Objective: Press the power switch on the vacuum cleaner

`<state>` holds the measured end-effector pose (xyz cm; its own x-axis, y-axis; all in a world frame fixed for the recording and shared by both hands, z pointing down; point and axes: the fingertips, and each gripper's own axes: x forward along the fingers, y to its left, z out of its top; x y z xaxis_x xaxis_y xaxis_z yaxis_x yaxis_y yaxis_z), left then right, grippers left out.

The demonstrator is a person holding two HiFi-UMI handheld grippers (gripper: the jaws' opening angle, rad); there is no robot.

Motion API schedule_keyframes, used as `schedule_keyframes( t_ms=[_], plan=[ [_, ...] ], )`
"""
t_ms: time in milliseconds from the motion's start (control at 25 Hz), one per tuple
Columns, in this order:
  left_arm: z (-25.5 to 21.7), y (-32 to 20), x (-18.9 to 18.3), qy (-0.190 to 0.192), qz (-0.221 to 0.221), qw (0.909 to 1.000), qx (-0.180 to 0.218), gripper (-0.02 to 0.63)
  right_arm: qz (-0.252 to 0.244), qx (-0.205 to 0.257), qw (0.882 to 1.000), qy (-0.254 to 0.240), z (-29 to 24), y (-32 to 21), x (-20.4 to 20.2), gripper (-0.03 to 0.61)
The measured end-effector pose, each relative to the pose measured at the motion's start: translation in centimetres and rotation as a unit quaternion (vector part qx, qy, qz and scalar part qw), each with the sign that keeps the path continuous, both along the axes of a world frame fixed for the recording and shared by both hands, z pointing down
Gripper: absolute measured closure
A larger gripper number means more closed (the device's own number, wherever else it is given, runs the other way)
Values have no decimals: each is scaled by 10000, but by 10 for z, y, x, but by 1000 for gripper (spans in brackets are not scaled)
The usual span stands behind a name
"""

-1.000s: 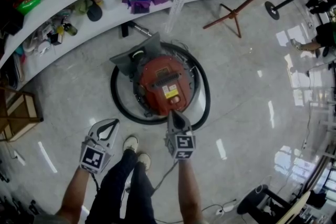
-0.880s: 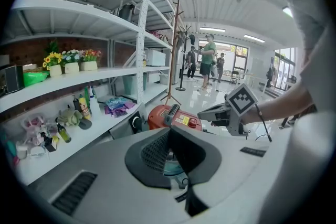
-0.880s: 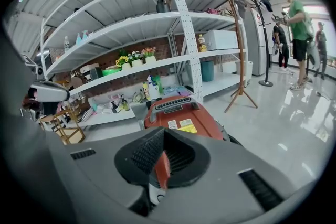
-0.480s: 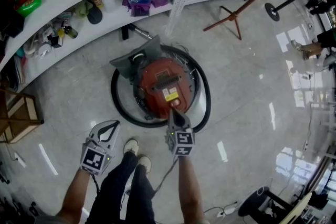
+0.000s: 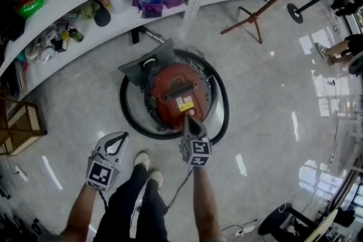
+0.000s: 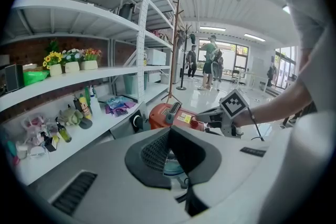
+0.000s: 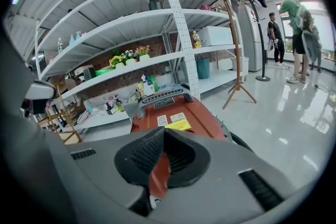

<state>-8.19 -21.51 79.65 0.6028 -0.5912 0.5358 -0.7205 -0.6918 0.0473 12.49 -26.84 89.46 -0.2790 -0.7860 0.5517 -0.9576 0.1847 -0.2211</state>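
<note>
On red vacuum cleaner [image 5: 177, 93], right gripper [image 5: 189, 117] jaws together at power switch [image 6: 195, 119]; left gripper [image 5: 122, 135] jaws together

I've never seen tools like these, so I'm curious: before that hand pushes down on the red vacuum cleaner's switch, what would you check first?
1. Right gripper fingers together as one blunt tip: ok.
2. Tip on the small red round power switch, beside the red round vacuum cleaner's yellow label: ok.
3. Left gripper held away from the vacuum cleaner: ok.
4. Black hose coiled round the vacuum cleaner, clear of the switch: ok.
5. Switch already pressed in: cannot tell.
</note>
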Motion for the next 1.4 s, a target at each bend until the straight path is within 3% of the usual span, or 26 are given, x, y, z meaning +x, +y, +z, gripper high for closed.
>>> schedule_keyframes(
  t_ms=[1400],
  plan=[
    [20, 13, -11, -115, -95, 9998, -112, 606, -128, 316, 9994, 33, 9, 0, -3, 566]
  ],
)
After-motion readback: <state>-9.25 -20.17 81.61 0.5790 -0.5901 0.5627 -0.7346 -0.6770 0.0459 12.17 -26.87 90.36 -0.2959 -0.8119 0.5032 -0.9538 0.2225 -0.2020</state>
